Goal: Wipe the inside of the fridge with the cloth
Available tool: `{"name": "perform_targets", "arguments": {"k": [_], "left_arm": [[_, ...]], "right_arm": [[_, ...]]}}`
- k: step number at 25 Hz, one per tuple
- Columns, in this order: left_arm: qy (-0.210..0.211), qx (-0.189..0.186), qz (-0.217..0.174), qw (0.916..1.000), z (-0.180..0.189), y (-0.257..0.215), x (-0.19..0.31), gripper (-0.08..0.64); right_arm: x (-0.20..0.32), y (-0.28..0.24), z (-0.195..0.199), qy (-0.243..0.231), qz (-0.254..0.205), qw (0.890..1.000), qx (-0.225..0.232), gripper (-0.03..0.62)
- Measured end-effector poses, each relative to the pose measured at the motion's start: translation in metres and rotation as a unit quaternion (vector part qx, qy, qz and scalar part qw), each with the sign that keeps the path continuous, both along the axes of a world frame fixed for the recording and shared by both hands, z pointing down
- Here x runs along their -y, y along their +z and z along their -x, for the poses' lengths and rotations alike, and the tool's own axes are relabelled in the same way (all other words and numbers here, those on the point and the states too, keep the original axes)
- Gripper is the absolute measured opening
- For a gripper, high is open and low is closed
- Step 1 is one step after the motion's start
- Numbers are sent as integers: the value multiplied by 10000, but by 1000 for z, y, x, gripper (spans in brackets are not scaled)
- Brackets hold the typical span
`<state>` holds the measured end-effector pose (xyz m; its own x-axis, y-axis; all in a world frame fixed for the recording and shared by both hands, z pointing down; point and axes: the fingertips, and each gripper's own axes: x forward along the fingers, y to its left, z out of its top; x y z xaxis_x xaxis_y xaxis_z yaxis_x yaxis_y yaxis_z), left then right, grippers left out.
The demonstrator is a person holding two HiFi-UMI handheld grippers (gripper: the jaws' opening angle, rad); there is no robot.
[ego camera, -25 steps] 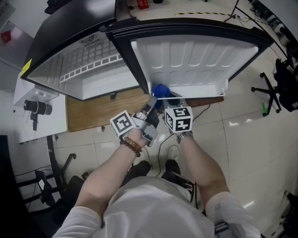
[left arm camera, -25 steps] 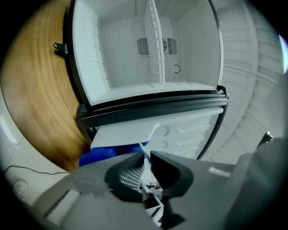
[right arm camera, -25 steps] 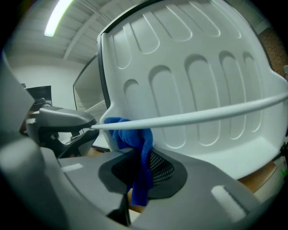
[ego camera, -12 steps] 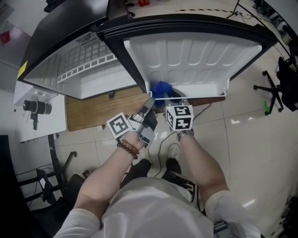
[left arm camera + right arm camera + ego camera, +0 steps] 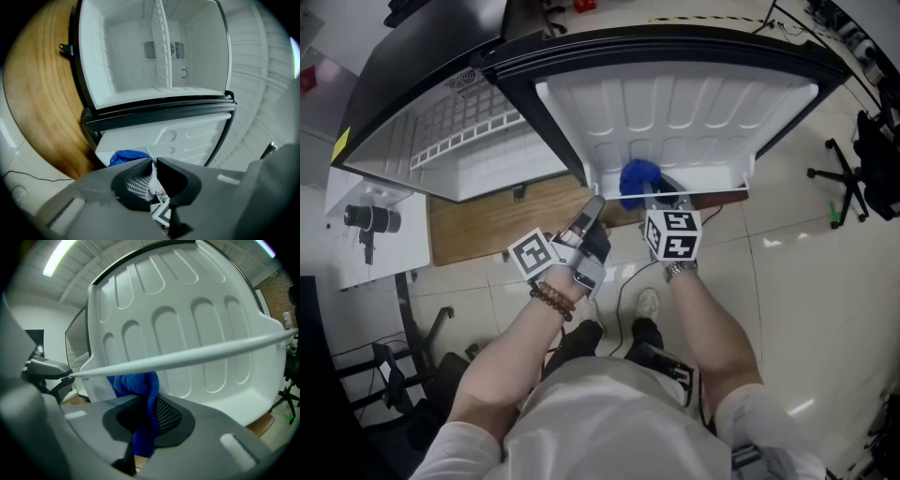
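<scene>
Two grippers are up at the open fridge door (image 5: 694,103). My right gripper (image 5: 652,195) is clamped on the blue cloth (image 5: 637,175). The cloth bunches out ahead of the jaws, tucked behind the white rail (image 5: 187,355) against the door's lower inner face, with a tail hanging between the pads. The left gripper (image 5: 592,208), just beside it, has its jaws pinched on the rail's end. The fridge cabinet (image 5: 136,61) stands open beyond.

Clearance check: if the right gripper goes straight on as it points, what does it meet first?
Likely the fridge door's white inner liner, just behind the blue cloth the right gripper holds. The shelf rail crosses just above that line; depth is unclear, so it could touch first.
</scene>
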<state>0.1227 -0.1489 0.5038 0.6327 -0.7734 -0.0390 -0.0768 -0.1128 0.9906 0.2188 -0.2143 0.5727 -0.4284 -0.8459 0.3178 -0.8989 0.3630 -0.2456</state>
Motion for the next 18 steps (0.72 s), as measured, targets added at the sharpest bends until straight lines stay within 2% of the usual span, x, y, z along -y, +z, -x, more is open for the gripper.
{"name": "perform_targets", "arguments": {"k": [8,18], "left_arm": [[-52,-32,-28,10000,-1,-2,-1,32],[-118,-55,-69,9999,-2,-4,-2,26]], "right_arm": [[-1,-4,-35,233,-32,9997,-115,52],[0,-4,-97,655,11,9972,-372,52]]}}
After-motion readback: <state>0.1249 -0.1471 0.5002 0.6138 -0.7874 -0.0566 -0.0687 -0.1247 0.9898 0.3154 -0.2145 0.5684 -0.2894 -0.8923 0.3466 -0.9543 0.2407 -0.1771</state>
